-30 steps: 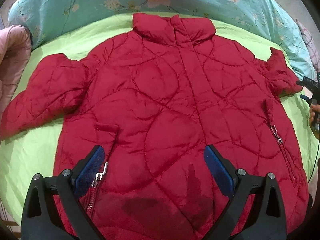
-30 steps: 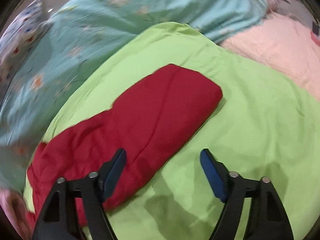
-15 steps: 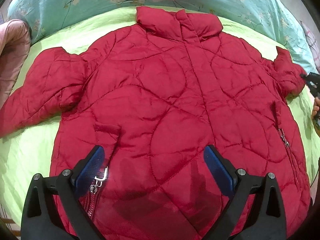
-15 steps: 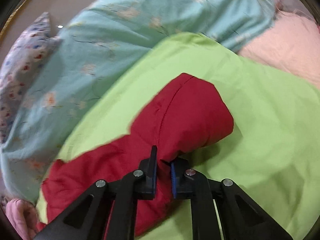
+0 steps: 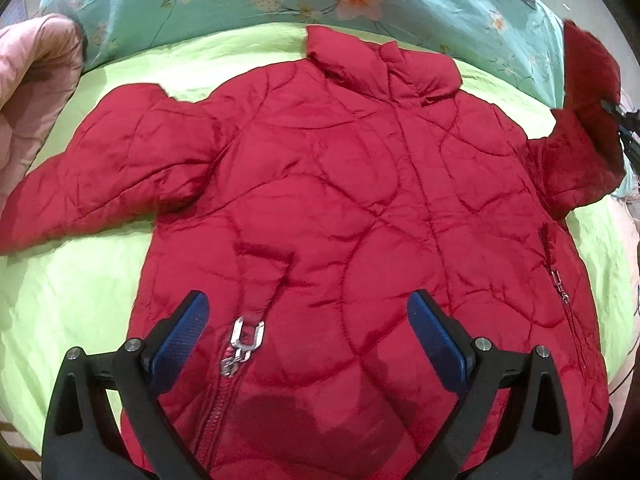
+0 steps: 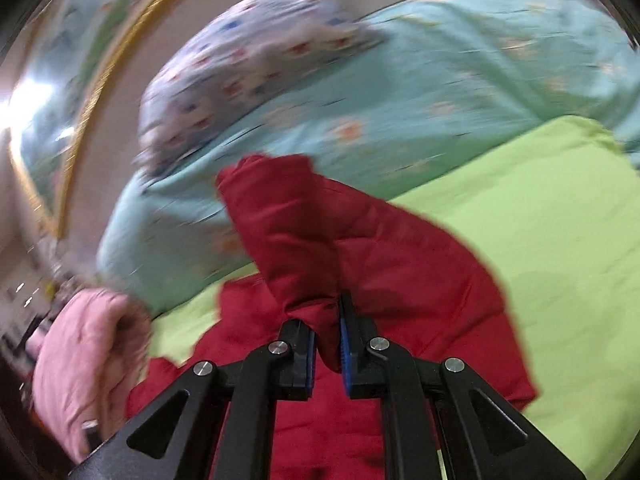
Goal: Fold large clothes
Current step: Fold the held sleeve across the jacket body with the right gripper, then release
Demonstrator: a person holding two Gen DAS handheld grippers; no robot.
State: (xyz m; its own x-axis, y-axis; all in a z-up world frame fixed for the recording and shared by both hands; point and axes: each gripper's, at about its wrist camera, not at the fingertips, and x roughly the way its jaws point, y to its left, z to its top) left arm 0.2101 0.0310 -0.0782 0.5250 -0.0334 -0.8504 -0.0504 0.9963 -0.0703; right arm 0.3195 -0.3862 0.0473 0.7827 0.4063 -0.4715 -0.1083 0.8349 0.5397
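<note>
Barely started: my right hand-held gripper [image 6: 325, 346] pinches the red jacket's [image 5: 360, 208] sleeve [image 6: 320, 240] raised off the bed [image 5: 72, 280], left hand-held gripper [image 5: 308, 332] wide over the hem, body unfolded.

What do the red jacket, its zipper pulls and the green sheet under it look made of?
Red jacket: padded synthetic shell, probably nylon or polyester, with a slight sheen and curved quilting seams.
Zipper pulls: shiny silver, likely metal.
Green sheet: matte woven fabric, perhaps cotton, softly creased.
</note>
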